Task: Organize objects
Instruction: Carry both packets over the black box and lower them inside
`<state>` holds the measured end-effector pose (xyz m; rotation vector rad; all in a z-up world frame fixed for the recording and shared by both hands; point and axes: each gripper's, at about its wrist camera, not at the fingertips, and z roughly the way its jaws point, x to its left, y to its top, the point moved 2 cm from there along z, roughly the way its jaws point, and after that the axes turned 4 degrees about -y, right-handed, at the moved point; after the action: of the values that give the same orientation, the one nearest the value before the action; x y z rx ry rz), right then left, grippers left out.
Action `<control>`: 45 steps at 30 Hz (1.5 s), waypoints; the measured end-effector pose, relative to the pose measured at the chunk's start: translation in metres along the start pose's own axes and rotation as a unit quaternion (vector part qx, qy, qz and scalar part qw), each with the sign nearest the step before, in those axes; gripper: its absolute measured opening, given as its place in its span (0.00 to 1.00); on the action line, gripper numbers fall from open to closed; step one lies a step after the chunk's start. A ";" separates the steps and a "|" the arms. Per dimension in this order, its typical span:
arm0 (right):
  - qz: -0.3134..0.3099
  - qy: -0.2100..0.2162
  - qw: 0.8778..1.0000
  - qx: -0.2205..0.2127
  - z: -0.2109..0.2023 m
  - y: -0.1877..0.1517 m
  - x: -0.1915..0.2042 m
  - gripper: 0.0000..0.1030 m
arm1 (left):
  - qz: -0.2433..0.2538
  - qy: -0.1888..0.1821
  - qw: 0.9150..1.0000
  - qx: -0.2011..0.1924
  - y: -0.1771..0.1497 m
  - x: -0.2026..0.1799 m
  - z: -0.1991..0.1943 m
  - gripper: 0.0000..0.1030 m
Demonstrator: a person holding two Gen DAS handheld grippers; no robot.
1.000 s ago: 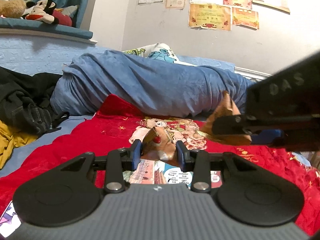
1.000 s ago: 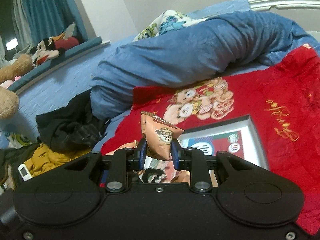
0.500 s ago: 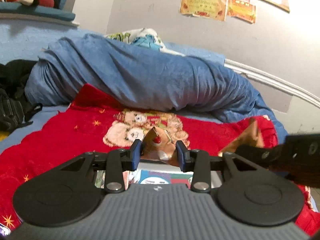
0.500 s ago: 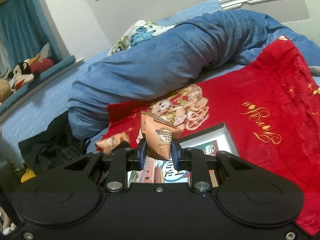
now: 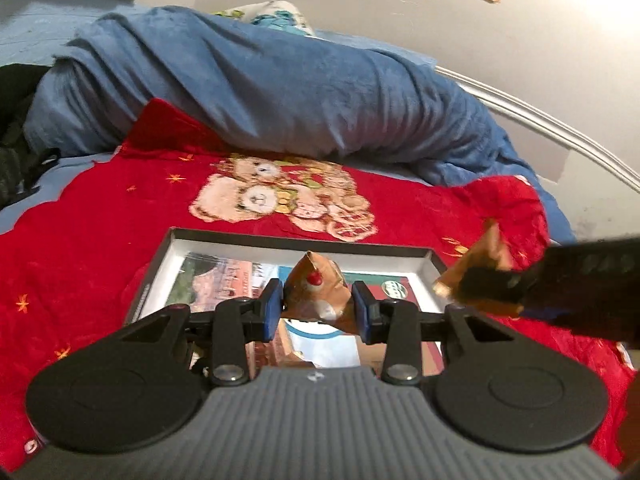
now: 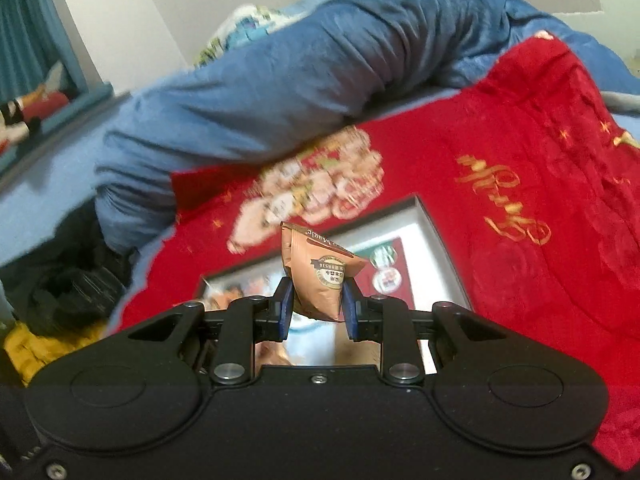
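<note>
My left gripper (image 5: 316, 304) is shut on a crumpled brown snack packet (image 5: 316, 292) and holds it over a shallow open box (image 5: 224, 240) with pictures on its floor. My right gripper (image 6: 316, 304) is shut on a second brown packet (image 6: 320, 276) with a round label, above the same box (image 6: 436, 220). In the left wrist view the right gripper (image 5: 500, 284) and its packet (image 5: 484, 252) show at the box's right edge.
The box lies on a red blanket with a bear print (image 5: 280, 196). A rolled blue duvet (image 5: 280, 84) runs along the back. Dark clothes (image 6: 72, 280) and a yellow cloth (image 6: 32, 344) lie at the left. A wall with papers stands behind.
Both grippers have moved forward over the box with their packets and tilted down. The box now shows fully in the left wrist view.
</note>
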<state>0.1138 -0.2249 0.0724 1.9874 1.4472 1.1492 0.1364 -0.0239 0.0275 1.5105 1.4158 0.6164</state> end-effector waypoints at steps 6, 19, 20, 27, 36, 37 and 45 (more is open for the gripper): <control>0.004 -0.010 1.000 0.030 0.019 -0.018 -0.011 0.24 | 0.012 -0.019 1.000 0.019 -0.010 0.000 0.007 0.40; 0.015 -0.032 0.998 0.053 0.030 -0.034 -0.025 0.24 | 0.067 0.000 0.997 0.035 -0.036 -0.031 0.013 0.41; 0.014 -0.034 0.998 0.053 0.030 -0.034 -0.025 0.24 | 0.072 0.004 0.997 0.037 -0.037 -0.033 0.014 0.41; 0.012 -0.035 0.997 0.061 0.033 -0.034 -0.028 0.24 | 0.063 0.023 0.995 0.072 -0.043 -0.031 0.023 0.41; 0.013 -0.039 0.996 0.079 0.034 -0.038 -0.034 0.24 | 0.060 0.050 0.992 0.098 -0.048 -0.032 0.028 0.40; 0.014 -0.039 0.996 0.080 0.035 -0.037 -0.034 0.24 | 0.059 0.052 0.992 0.101 -0.047 -0.030 0.029 0.40; -0.011 -0.030 0.996 0.080 0.042 -0.036 -0.020 0.24 | 0.052 0.063 0.989 0.123 -0.042 -0.020 0.034 0.41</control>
<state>0.1257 -0.2249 0.0145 2.0875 1.5699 0.9838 0.1412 -0.0575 -0.0189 1.7749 1.5617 0.6286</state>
